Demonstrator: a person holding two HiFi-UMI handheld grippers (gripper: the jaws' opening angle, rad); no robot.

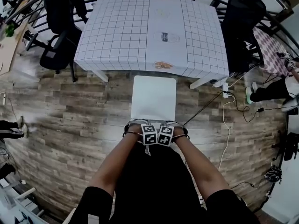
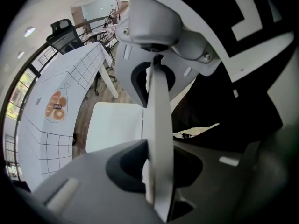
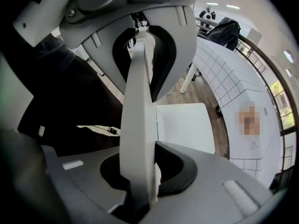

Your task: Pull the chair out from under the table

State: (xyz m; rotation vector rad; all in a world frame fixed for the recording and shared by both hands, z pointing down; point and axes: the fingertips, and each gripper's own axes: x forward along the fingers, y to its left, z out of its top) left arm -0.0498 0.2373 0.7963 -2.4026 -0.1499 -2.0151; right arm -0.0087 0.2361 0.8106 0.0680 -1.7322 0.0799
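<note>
Gripping the thin top edge of the backrest [image 3: 138, 78] suits this white chair [image 1: 153, 97], which looks rigid, light and likely to slide easily on the wood floor [image 1: 70, 106]. Its seat lies just ahead of the tools, reaching to the desk's [image 1: 117, 31] near edge. The left tool [image 2: 152, 139] and right tool [image 3: 140, 134], side by side and pointing down, each clamp that edge.
</note>
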